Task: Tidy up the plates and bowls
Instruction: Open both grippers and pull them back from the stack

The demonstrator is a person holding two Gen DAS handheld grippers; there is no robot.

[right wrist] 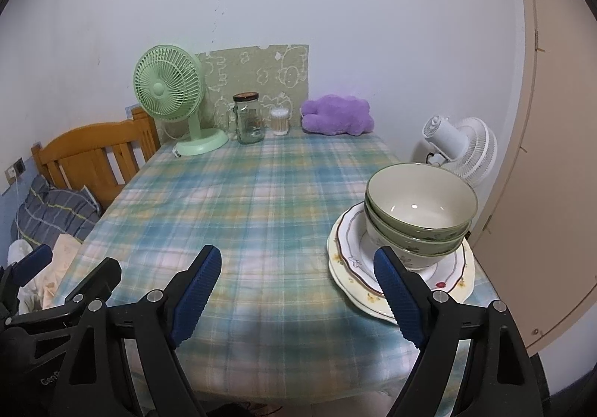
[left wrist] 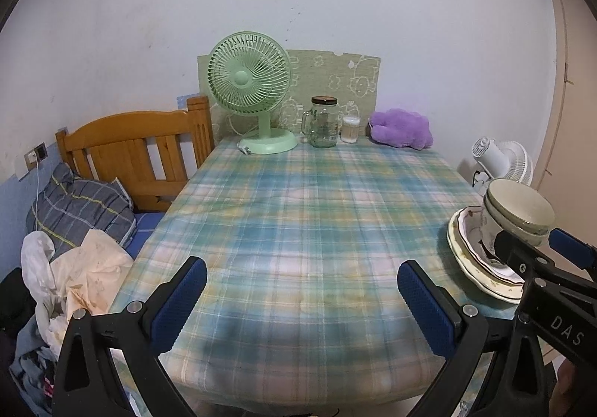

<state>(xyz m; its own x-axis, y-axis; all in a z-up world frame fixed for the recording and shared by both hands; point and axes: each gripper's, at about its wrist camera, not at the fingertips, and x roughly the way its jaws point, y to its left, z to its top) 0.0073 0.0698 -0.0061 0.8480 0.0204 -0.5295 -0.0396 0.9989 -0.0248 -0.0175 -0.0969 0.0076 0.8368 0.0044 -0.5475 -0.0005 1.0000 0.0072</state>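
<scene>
Three nested green-rimmed bowls (right wrist: 421, 208) stand on a stack of flowered plates (right wrist: 350, 249) at the table's right front. The same bowls (left wrist: 518, 215) and plates (left wrist: 470, 260) show at the right edge of the left wrist view. My right gripper (right wrist: 298, 290) is open and empty; its right finger is just in front of the plates. My left gripper (left wrist: 302, 301) is open and empty over the bare cloth at the table's front. It also shows at the left edge of the right wrist view (right wrist: 74, 267).
A plaid cloth (left wrist: 298, 215) covers the table. At the back stand a green fan (left wrist: 253, 92), a glass jar (left wrist: 324, 122), a small cup (left wrist: 350, 129) and a purple plush (left wrist: 401, 128). A wooden bed end (left wrist: 138, 152) is left; a white fan (right wrist: 462, 148) right.
</scene>
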